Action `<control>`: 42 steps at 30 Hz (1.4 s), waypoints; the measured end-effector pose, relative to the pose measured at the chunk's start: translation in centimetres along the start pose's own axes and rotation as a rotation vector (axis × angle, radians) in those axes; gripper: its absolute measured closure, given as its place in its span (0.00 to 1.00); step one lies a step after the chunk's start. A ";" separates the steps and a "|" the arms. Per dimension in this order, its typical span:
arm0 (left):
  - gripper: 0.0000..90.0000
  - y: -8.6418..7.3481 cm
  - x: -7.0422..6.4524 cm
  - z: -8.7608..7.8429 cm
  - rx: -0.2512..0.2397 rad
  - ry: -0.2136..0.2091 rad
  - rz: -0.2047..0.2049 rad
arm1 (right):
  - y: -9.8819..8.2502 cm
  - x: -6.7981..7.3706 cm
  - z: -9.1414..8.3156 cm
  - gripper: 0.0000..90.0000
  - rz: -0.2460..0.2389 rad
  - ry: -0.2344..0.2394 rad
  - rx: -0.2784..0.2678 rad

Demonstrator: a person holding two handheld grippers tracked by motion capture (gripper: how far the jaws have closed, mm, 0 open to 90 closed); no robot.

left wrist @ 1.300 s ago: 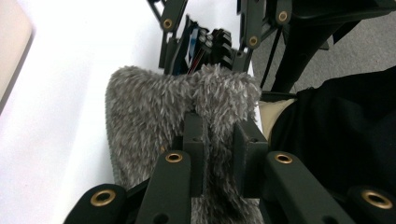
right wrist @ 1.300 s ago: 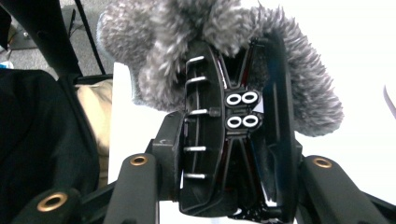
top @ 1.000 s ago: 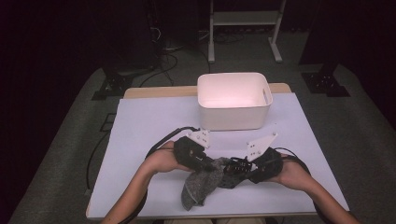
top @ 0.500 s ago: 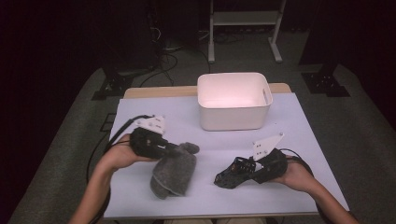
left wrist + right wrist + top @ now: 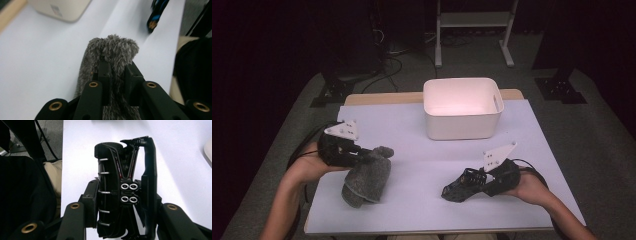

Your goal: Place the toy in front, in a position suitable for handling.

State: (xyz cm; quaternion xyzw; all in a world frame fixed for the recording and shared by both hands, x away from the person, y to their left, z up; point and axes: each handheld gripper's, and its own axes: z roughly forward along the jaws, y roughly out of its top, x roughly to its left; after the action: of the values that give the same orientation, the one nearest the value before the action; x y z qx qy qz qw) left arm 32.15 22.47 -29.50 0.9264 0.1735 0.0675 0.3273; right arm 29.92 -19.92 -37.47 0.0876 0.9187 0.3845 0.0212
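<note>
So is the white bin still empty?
Empty: the white bin shows a bare inside in the high view; the grey fuzzy cloth hangs from the left gripper.

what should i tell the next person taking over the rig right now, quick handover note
Left gripper: shut on the grey fuzzy cover, held at the table's left side, its lower end on the white table cover.
Right gripper: shut on the black lattice frame, low over the table at the right.
White bin: at the back of the table, nothing visible inside.
Done: cover and frame are apart.
Left: probably both go into the bin.
</note>
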 end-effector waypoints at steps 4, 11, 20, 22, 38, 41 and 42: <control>0.87 -0.5 0.5 4.5 0.032 -0.058 -0.022 | -0.7 0.0 -0.4 0.63 0.003 0.000 -0.002; 0.85 -0.9 0.5 10.8 0.091 -0.136 -0.042 | -2.6 0.0 -1.1 0.63 0.032 0.002 -0.024; 0.81 -0.4 -0.2 13.1 0.122 -0.182 -0.040 | -6.5 0.3 -1.7 0.64 0.060 0.015 -0.051; 0.81 -0.3 -0.3 13.0 0.125 -0.182 -0.036 | -7.6 0.3 -1.7 0.63 0.074 0.021 -0.050; 0.76 -0.1 -0.2 12.5 0.117 -0.159 -0.043 | -11.4 0.3 -0.8 0.59 0.147 -0.004 -0.024; 0.74 -0.1 -0.2 12.3 0.113 -0.157 -0.045 | -10.9 0.4 -1.0 0.56 0.144 -0.023 -0.018; 0.74 -0.1 -0.2 12.2 0.110 -0.158 -0.044 | -10.6 0.4 -1.0 0.54 0.145 -0.029 -0.013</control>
State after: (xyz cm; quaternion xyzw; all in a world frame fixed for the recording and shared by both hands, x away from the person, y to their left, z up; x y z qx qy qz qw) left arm 34.89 15.38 -39.09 0.9414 0.1711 -0.0225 0.2898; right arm 27.89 -27.92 -44.29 0.1592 0.9071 0.3895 0.0071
